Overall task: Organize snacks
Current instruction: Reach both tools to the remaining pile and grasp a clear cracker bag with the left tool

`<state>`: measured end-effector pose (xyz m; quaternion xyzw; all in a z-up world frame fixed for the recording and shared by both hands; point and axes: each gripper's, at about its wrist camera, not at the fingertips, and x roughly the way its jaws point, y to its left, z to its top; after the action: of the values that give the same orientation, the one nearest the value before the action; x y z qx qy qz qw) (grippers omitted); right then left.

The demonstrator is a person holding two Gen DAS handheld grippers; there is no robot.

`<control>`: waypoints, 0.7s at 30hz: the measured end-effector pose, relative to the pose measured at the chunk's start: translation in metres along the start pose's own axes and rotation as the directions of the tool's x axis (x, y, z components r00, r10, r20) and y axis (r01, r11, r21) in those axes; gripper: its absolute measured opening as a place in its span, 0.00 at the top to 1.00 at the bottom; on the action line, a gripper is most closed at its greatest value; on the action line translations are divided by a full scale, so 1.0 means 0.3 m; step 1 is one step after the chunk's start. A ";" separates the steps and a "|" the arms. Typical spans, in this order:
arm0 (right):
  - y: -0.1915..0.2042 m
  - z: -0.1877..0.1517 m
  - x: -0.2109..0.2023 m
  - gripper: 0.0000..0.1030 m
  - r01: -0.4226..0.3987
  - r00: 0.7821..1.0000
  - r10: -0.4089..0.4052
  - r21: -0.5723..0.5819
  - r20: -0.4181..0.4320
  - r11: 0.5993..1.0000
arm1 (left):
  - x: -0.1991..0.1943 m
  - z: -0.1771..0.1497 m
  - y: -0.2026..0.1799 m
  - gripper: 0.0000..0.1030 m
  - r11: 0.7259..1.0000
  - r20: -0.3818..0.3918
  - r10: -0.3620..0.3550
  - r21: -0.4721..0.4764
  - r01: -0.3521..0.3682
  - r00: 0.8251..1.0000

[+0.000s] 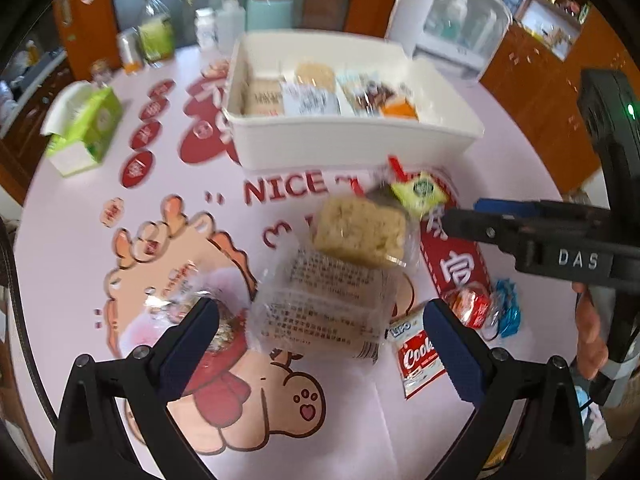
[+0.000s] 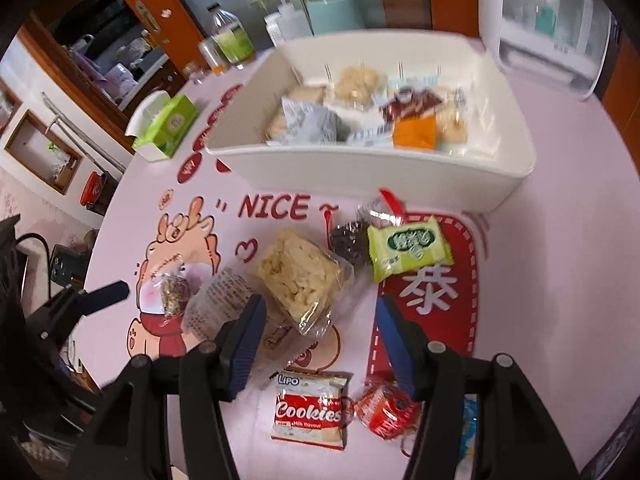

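Loose snacks lie on the pink printed table in front of a white bin (image 1: 352,144) (image 2: 360,176) that holds several packets. My left gripper (image 1: 318,316) is open above a clear packet with printed text (image 1: 324,300) (image 2: 224,300), without touching it. My right gripper (image 2: 320,312) is open just above the near end of a puffed rice cake packet (image 2: 296,276) (image 1: 360,228). Around them lie a green packet (image 2: 408,248), a dark snack (image 2: 350,240), a Cookies packet (image 2: 308,408), a red wrapped sweet (image 2: 384,408) and a small nut bar (image 2: 174,292).
A green tissue box (image 1: 84,128) stands at the table's left edge. Bottles (image 1: 156,36) and a white appliance (image 1: 452,24) line the back behind the bin. A blue wrapper (image 1: 506,308) lies by the red sweet. A hand holds the right gripper's handle at the right.
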<state>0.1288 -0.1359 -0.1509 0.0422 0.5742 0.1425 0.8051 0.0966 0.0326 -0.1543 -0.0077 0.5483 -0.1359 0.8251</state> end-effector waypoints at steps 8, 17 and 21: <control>-0.031 0.022 0.179 0.44 -0.027 0.995 0.035 0.078 -0.098 0.997 | 0.168 0.017 0.007 0.01 0.997 -0.118 -0.057 0.053 0.064 0.991; -0.057 0.040 0.295 0.44 -0.106 0.982 0.128 0.154 -0.139 0.982 | 0.287 0.036 0.017 0.01 0.989 -0.203 -0.096 0.090 0.116 0.975; -0.058 0.042 0.313 0.44 -0.137 0.977 0.162 0.169 -0.141 0.976 | 0.321 0.034 0.016 0.01 0.987 -0.235 -0.100 0.102 0.127 0.967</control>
<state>0.1720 -0.1251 -0.2365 0.1382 0.6393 0.1596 0.7394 0.1419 0.0133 -0.2381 0.0246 0.6297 -0.2145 0.7462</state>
